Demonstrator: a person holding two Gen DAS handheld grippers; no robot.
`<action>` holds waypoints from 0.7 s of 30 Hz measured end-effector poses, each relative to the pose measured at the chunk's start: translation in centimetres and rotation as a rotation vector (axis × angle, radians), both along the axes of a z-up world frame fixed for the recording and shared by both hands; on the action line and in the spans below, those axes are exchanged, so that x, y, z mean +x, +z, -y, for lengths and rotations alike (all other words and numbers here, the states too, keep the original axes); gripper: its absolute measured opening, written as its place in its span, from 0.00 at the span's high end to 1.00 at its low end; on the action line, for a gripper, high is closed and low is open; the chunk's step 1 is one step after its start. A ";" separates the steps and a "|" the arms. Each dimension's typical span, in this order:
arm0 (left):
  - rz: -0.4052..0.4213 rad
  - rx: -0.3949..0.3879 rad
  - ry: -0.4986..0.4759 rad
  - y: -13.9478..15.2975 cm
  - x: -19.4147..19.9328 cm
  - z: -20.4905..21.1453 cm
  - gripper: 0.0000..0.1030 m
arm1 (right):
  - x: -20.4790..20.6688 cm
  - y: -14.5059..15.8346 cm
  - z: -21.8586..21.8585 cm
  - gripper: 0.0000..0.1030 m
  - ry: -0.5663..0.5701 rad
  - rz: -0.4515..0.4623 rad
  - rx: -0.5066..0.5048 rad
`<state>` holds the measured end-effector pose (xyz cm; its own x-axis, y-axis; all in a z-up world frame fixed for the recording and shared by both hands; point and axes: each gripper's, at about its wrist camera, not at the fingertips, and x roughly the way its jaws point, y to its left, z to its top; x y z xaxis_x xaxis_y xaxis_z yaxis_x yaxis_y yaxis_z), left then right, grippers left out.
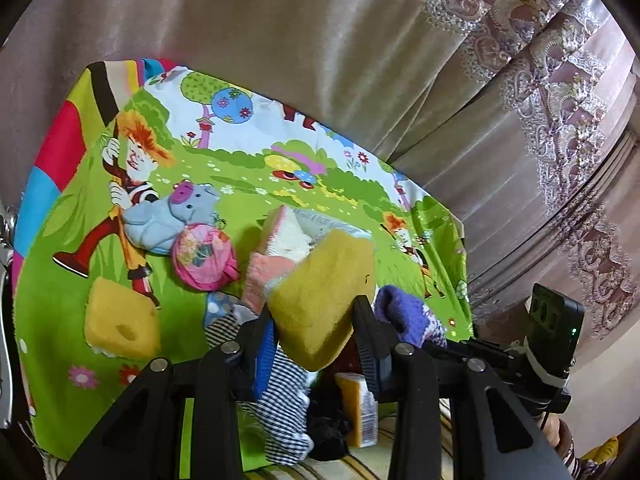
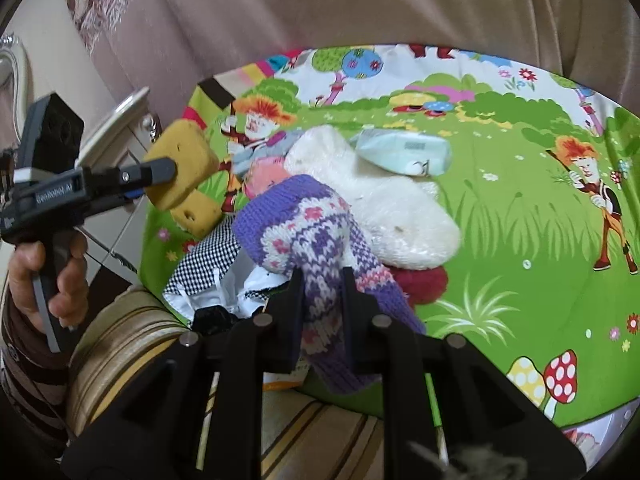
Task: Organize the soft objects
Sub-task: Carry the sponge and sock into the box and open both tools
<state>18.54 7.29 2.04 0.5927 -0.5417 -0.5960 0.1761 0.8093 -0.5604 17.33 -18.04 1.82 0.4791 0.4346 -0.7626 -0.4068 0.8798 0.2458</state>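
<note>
**Both tools loaded, most of the pile still unsorted**

My left tool was pinching a yellow sponge between its fingers, holding it clear of the picture mat that covered the surface. My right tool had pressed together on a purple knitted sock, its patterned cuff squeezed between the fingers and its toe sticking out ahead of them.

I judged the sorting barely begun. Just ahead of the right tool lay the heap: a white fluffy sock, something red and fuzzy under it, a pink knitted piece, and a pale green packet further beyond. To the left of that tool sat checked cloth and something black, which I could not identify.

Ahead and to the left of the left tool, a second yellow sponge rested alone on the mat, with a pink round pouch and a grey stuffed toy touching each other beyond it. No clear groups showed yet, so nearly everything remained to be placed.
</note>
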 end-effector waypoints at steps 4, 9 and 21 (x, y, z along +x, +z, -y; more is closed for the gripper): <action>-0.001 -0.010 -0.023 0.3 -0.5 1.2 0.64 | -0.9 0.9 1.3 0.81 -0.023 0.012 0.027; -0.007 -0.012 -0.067 0.5 -1.1 3.6 0.64 | -2.4 1.9 4.2 0.81 -0.073 0.024 0.057; -0.036 -0.005 -0.247 0.4 -3.2 12.6 0.64 | -6.3 2.3 12.2 0.81 -0.220 0.017 0.067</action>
